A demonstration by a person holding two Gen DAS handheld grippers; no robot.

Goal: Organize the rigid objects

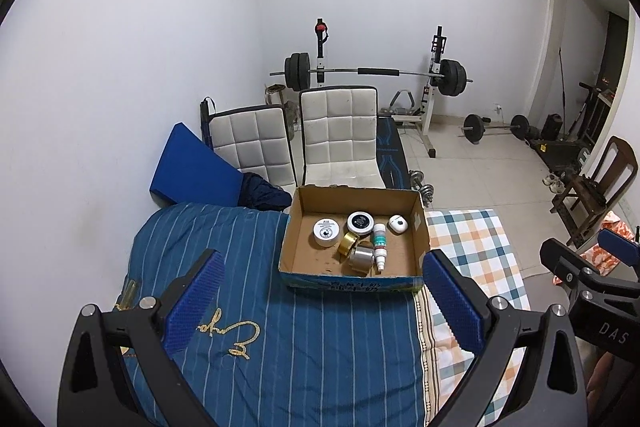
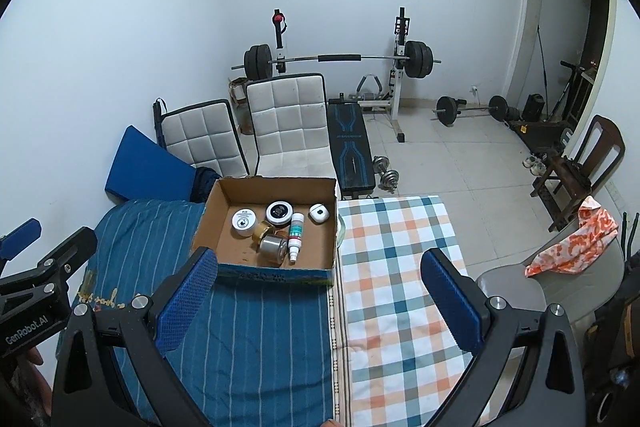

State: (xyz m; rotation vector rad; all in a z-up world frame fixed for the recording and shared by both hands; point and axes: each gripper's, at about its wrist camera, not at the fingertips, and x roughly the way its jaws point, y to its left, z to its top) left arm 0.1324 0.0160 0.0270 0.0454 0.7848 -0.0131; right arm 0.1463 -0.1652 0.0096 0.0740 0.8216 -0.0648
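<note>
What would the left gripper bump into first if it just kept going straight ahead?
Probably the cardboard box: its front wall sits between the open left gripper fingertips, with only striped blue bedding before it. Depth is hard to judge; it might strike the bedding first.

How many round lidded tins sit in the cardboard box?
2: the white-lidded tin at the back left and the black-lidded tin right of it, back middle. None seems hidden.

Black claw frames (image 1: 324, 295), silver screws; blue dimpled pads (image 2: 188, 303); white lettering.
</note>
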